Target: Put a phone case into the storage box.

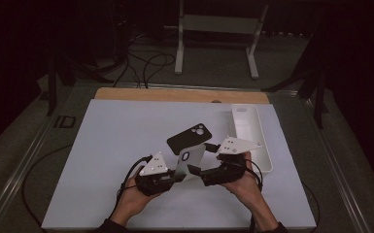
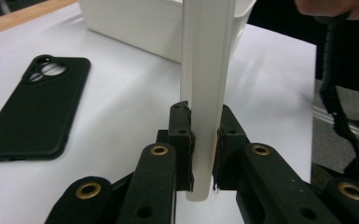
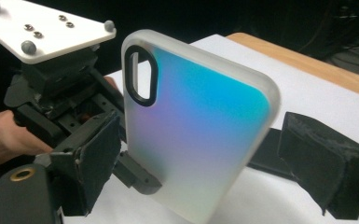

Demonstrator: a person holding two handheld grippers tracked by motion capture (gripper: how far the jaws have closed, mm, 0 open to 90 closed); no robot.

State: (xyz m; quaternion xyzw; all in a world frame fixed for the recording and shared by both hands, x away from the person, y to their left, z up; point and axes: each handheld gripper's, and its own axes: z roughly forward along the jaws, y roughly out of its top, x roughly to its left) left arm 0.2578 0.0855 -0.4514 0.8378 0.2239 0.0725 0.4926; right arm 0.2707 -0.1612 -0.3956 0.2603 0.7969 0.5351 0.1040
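My left gripper (image 1: 180, 175) is shut on a translucent phone case with a blue-violet sheen (image 1: 190, 158) and holds it upright on its edge above the white board. In the left gripper view its pads (image 2: 182, 140) pinch the case's lower edge (image 2: 207, 70). My right gripper (image 1: 196, 171) is open, and in its own view the case (image 3: 196, 121) stands between its spread pads (image 3: 95, 158) without being pressed. A black phone case (image 1: 190, 138) lies flat on the board just behind, camera cut-out facing up (image 2: 32, 107).
A long white tray (image 1: 250, 136) lies at the board's right side, close behind the right hand. The white board (image 1: 102, 145) covers a wooden table top whose far edge shows. Cables trail from both grippers toward the person.
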